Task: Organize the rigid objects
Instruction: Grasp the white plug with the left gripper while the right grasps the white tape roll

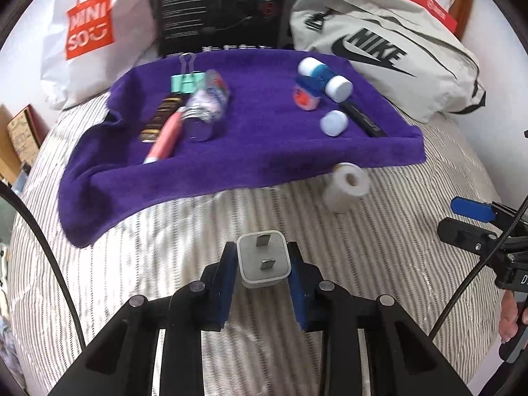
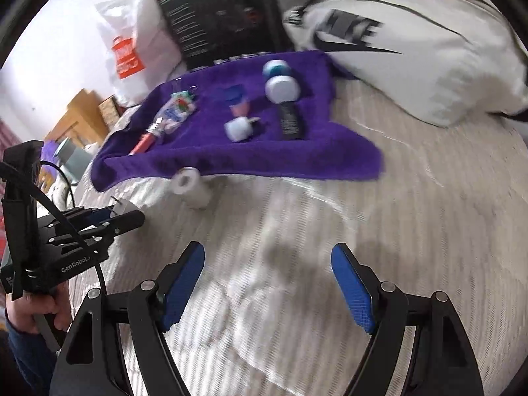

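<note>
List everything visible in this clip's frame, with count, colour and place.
towel: 1, purple, on bed
bed: 1, striped white
charger: 1, white, held in left tongs
tape roll: 1, white, on bed at towel edge
clip: 1, teal, on towel left
pen: 1, pink, on towel left
Nike bag: 1, grey, behind towel
Miniso bag: 1, white-orange, back left
left tongs: shut
right tongs: open, empty

One purple towel [image 1: 250,138], one white plug [image 1: 264,260], one tape roll [image 1: 345,188], two bags [image 1: 82,33], two grippers [image 1: 262,283].
</note>
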Tool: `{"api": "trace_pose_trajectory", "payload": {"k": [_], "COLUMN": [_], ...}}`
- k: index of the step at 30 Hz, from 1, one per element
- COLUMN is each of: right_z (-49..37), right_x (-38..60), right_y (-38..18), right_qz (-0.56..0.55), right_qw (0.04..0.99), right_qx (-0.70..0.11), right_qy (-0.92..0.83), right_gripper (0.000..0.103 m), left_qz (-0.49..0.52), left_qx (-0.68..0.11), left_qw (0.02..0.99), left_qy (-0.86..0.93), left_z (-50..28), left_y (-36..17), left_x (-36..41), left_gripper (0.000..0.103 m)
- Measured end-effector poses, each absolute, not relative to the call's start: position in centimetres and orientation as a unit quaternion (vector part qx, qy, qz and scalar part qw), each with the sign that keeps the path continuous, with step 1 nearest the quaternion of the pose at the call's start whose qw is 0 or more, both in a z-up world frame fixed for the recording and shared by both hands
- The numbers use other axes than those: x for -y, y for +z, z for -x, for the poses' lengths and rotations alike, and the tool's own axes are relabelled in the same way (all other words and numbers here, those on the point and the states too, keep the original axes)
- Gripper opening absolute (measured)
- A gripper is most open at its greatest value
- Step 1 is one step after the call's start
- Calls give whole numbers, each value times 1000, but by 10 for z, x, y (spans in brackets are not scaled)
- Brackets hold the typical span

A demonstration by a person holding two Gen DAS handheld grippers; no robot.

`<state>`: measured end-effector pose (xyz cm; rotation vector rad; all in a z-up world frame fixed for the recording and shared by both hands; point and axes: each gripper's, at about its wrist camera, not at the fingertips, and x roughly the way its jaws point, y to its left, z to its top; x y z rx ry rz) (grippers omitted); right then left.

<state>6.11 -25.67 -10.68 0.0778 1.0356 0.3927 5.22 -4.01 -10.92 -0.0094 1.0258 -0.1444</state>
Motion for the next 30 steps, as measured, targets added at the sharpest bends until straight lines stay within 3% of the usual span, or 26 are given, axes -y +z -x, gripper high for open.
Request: {"api": "trace_pose_trajectory", "payload": {"k": [7,14,23,25,30], "right_z": [-74,-93,-101,-102,-102], "right_x": [209,183,164,160,163], "right_y": [-104,-117,-131,-132,-128], "right_qz": [10,28,57,64,62], "right_qw": [855,854,855,856,853], "right_qx": [-469,-461,-459,-456,-460], "right_qy": [221,237,236,237,239], "right_gripper": [74,54,42,31,30], "left_qz": [10,24,34,33,36], "left_qx": [-491,-494,-495,-495,-494], "left_qw": [869,867,866,866,866], "left_qy": [-61,-54,-67,-70,-74], "left_z": [-48,-47,-48,-48,-48], "left_y": [-111,-115,-116,-116,-116], "left_x": [22,5,1,1,1], "left_gripper": [28,28,28,28,28]}}
